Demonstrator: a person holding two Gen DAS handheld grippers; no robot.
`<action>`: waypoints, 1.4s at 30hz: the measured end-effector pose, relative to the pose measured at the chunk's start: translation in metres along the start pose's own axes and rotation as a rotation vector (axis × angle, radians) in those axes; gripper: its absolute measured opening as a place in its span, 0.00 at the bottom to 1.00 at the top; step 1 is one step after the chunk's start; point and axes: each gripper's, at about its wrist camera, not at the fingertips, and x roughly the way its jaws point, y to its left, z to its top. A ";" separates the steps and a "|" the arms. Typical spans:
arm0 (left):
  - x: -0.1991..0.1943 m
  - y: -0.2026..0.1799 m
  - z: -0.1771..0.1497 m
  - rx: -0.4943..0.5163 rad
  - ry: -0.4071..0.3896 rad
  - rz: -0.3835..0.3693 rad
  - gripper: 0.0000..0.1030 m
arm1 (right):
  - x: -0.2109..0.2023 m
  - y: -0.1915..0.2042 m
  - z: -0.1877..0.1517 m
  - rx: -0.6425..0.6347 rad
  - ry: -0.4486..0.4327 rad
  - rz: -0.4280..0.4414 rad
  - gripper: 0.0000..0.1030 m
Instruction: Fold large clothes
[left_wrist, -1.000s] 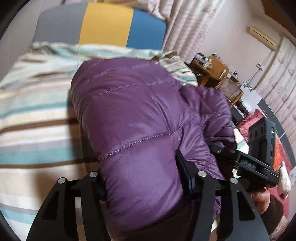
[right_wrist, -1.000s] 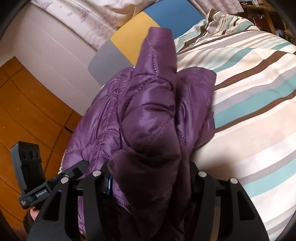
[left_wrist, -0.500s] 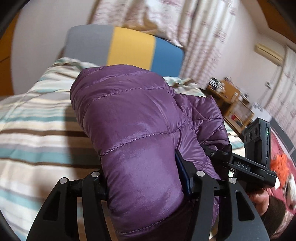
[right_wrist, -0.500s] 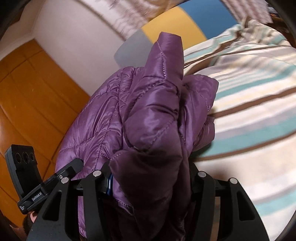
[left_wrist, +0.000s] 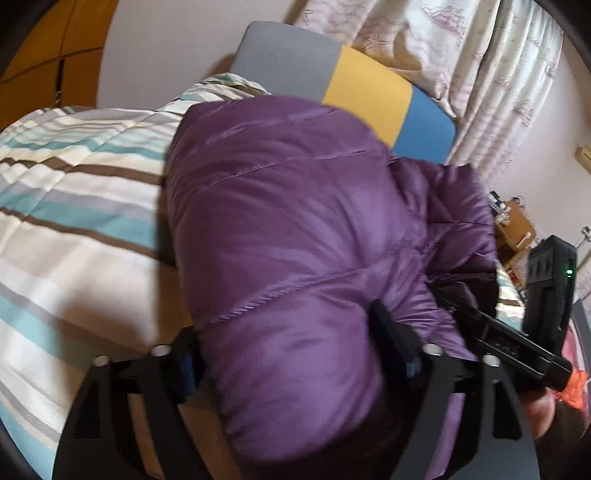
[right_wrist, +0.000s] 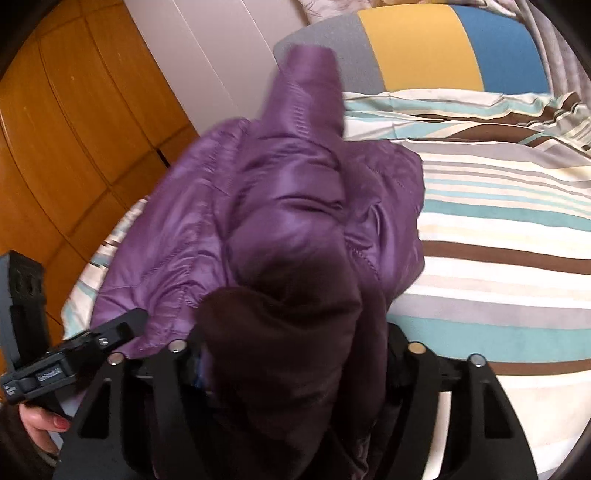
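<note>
Your left gripper (left_wrist: 291, 354) and right gripper (right_wrist: 295, 354) have both just been spreading their jaws, yet the bundled purple quilted puffer jacket (left_wrist: 295, 229) sits wedged between each pair of fingers, over the striped bedspread (right_wrist: 498, 229).

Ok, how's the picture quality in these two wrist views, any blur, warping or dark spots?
Left wrist view: motion-smeared purple jacket, striped bedspread bowed by the fisheye, black corners, a shadow beside the jacket. Right wrist view: the jacket's raised tip is blurred, its dark lining near the lens is murky, the wooden wall curves strongly.
</note>
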 end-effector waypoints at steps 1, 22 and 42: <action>0.001 0.002 -0.003 -0.006 -0.001 -0.002 0.84 | 0.001 -0.004 -0.003 0.008 -0.003 -0.006 0.68; 0.012 -0.048 0.103 0.012 -0.039 0.301 0.96 | -0.027 0.028 0.088 -0.032 -0.163 -0.187 0.62; 0.074 -0.033 0.077 0.049 -0.002 0.388 0.97 | 0.061 -0.007 0.047 -0.059 -0.066 -0.261 0.58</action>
